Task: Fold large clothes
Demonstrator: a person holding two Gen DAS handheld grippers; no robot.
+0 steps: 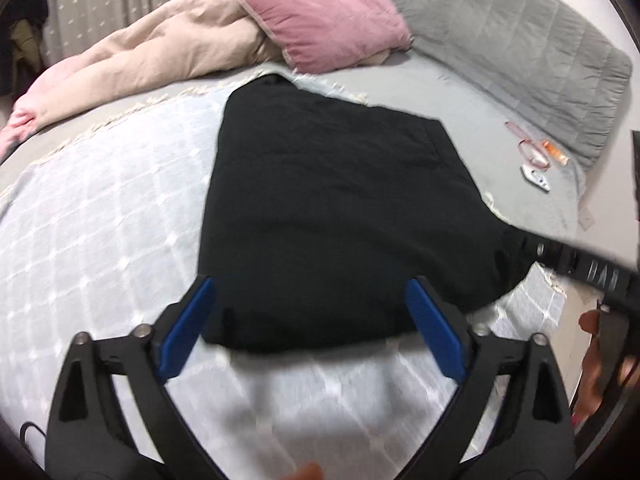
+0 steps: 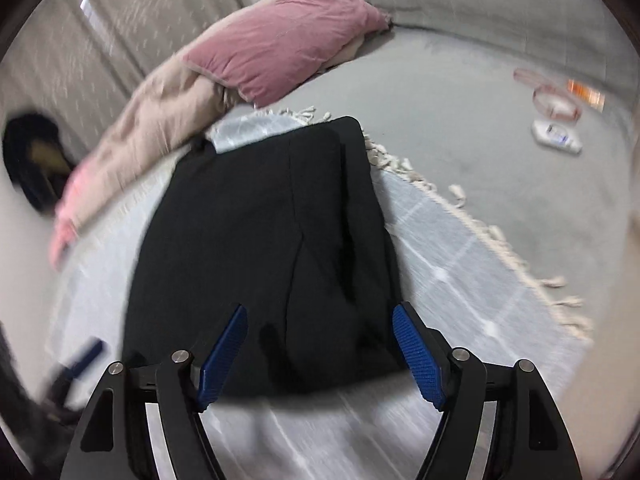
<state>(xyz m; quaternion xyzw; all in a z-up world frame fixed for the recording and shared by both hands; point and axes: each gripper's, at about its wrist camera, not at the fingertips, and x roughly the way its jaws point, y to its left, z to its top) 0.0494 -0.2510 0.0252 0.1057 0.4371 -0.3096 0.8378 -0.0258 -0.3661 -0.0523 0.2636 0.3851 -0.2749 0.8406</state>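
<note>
A black garment (image 1: 332, 216) lies folded flat on a pale blue checked throw (image 1: 100, 220) on the bed. My left gripper (image 1: 310, 292) is open and empty, its blue pads (image 1: 184, 328) hovering over the garment's near edge. In the right wrist view the same garment (image 2: 260, 248) lies lengthwise ahead, and my right gripper (image 2: 320, 320) is open and empty above its near end. The right gripper's body also shows in the left wrist view (image 1: 592, 272), at the garment's right corner. The left gripper shows blurred in the right wrist view (image 2: 76, 364), at the lower left.
A pink pillow (image 1: 328, 24) and a beige duvet (image 1: 160, 52) lie at the far side. A grey quilted headboard cushion (image 1: 520, 40) runs along the right. Small items, pink glasses (image 1: 532, 152) and a white tube (image 2: 556, 136), lie on the grey sheet (image 2: 480, 160).
</note>
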